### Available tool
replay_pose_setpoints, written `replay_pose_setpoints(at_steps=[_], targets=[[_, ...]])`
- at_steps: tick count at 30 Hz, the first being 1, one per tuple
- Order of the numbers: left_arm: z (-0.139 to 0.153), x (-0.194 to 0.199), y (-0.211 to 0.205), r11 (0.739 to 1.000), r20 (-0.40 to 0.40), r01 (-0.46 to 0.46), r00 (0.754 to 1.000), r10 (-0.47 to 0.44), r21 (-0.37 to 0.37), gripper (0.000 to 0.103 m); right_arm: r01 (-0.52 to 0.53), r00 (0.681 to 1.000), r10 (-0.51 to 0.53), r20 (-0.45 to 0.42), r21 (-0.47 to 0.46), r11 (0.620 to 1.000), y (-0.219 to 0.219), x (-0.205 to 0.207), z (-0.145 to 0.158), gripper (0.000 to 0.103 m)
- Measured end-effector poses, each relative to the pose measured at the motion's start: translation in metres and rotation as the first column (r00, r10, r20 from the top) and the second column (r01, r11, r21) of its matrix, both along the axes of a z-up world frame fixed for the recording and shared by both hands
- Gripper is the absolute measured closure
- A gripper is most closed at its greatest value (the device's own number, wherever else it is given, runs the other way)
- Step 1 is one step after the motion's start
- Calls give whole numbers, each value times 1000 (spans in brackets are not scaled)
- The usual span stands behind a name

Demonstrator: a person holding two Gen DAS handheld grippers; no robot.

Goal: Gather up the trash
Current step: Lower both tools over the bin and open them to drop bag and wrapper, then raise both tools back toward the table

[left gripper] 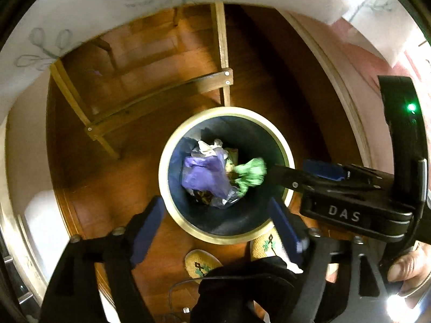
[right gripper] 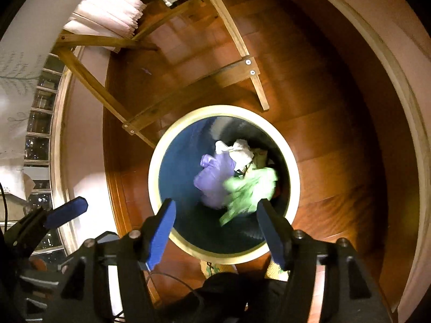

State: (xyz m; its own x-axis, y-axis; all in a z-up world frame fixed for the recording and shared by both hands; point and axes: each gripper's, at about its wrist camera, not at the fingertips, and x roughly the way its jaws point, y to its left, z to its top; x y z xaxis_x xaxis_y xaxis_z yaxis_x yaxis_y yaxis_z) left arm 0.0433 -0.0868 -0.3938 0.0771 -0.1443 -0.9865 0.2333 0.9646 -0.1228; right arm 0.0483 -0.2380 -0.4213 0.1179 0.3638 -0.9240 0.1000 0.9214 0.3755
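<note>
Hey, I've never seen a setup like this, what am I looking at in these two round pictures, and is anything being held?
No robot here: a person holds a hand tool with two blue-padded fingers in each hand, and each tool carries a wide-angle camera looking along its fingers. One picture comes from the left gripper, the other from the right gripper. Both look down into a round bin standing on a wooden floor beside a wooden table frame. In the bin lie a purple bag, white paper and a blurred green wrapper. Both grippers are open with nothing between their fingers. The person's slippers show below the bin.
</note>
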Motion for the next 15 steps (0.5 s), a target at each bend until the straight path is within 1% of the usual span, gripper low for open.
replay_pose_setpoints(at_steps=[1,4,8,12,14,15], targets=[[3,0,3,1000,7,-9,1000,9,2,15,0,1000,0,7,-4,1000,0,1,4,40],[18,-1,6,999,25,-36,999,36,9,14,6,1000,-6,20,-12,1000,-1,1,16,40],[58,-9,12,998,47,-57,997,57,15,14,20,999,-20,38,-4,1000,-3,-4,49,40],[110,-14,19,995,67,-96,993,95,7,14,16,999,-15,39,-18,1000,-3,-11,94,40],[148,-16,26,991,81,-132,988,131,7,14,-1,999,2,43,-30,1000,-3,-16,123,40],[161,-17,29,989,88,-145,986,144,6,14,-13,999,14,48,-34,999,-3,-18,138,40]])
